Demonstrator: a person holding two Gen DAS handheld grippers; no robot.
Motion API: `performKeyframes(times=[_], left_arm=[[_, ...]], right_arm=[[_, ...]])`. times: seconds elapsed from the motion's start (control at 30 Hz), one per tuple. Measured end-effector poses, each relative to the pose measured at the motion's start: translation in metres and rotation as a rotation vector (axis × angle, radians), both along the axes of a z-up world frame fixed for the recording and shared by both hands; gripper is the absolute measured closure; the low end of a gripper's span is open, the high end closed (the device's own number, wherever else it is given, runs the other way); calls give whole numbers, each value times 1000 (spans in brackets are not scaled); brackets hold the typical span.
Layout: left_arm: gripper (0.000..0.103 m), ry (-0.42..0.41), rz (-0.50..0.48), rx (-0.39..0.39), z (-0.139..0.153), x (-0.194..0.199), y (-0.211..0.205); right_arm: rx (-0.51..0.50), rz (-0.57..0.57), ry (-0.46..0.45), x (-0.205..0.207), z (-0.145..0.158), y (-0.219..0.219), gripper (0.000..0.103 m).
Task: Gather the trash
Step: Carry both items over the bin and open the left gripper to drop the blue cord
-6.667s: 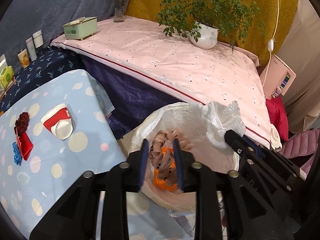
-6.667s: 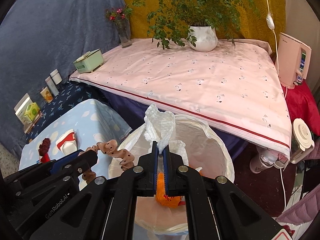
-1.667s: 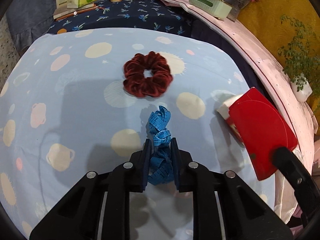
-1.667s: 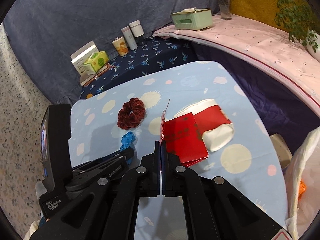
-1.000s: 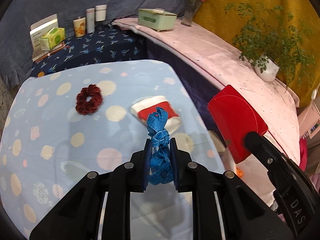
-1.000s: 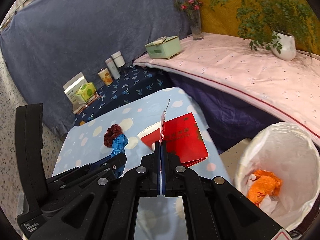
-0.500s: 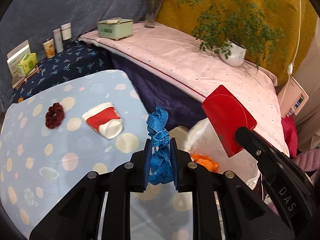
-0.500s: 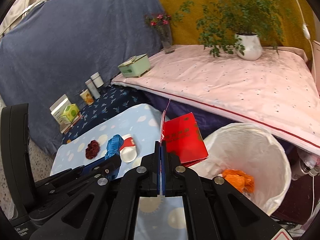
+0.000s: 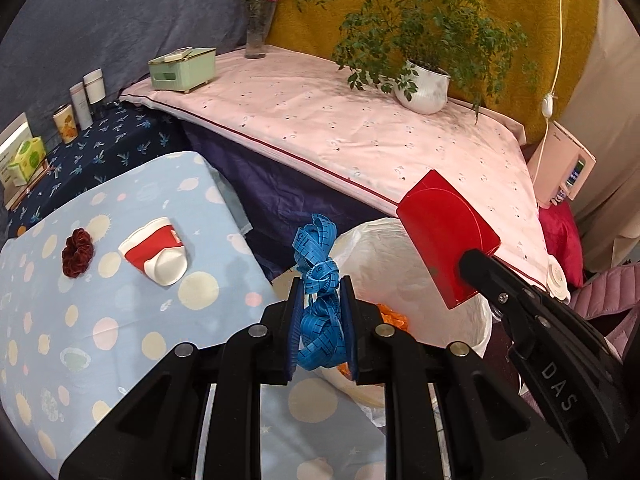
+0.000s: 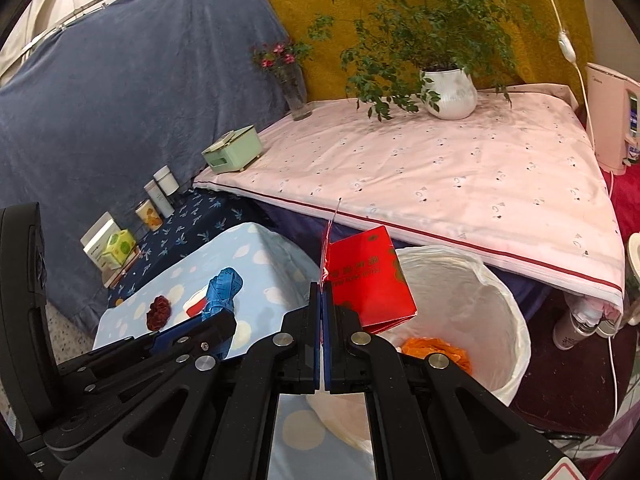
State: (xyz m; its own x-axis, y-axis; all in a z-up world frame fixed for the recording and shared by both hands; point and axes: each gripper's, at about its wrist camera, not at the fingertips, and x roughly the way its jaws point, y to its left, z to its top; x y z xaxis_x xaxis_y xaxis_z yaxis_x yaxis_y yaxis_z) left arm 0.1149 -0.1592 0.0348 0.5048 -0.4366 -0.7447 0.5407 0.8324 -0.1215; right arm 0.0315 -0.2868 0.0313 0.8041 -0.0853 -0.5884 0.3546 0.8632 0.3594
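Draped all round in cloth: grey-blue sheet point(image 10: 132, 80) at far left, mustard sheet point(image 10: 320, 8) at far right, one pink-covered table point(image 9: 360, 128) running across the far side. Nearer, at left, one low table in pale blue spotted cloth point(image 9: 100, 320).

On that blue cloth, two loose things: one crushed red-and-white paper cup point(image 9: 156, 254) lying on its side, and one dark red scrunchie point(image 9: 77, 247) just to its left, apart from it.

Beside the blue table's right edge, one bin lined with a white bag point(image 10: 492, 320), open at the top, one crumpled orange scrap point(image 10: 436, 350) inside.

Left gripper point(image 9: 320, 300) clamped narrowly on one tangled blue measuring tape point(image 9: 318, 280), pads pressing it from both sides, tape held in the air over the table's right edge, near the bin's rim. Right gripper point(image 10: 322, 300) closed tight, pinching one red folded card packet point(image 10: 368, 280) by its left edge, packet hanging above the bin's near-left rim.

On the pink table: one potted plant point(image 9: 424, 84) in a white pot, one glass vase of pink flowers point(image 9: 256, 32), one mint-green box point(image 9: 182, 68). On the dark blue flowered cloth at far left: two white cylinders point(image 9: 88, 96), one printed can point(image 9: 64, 128), one green carton point(image 9: 26, 158). One pink appliance point(image 9: 564, 168) at far right.
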Motion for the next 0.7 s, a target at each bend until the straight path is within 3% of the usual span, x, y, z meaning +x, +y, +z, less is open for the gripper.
performKeyframes(times=[0.6,0.7], left_arm=[[83,-2,-85,18,-5,-16,-37],[68,-11,-83,16,-5,-18,-40]], right_arm=[[17,-60,5,-21,-7,-30,102],[18,-66,5,-23,-8,-33,102]])
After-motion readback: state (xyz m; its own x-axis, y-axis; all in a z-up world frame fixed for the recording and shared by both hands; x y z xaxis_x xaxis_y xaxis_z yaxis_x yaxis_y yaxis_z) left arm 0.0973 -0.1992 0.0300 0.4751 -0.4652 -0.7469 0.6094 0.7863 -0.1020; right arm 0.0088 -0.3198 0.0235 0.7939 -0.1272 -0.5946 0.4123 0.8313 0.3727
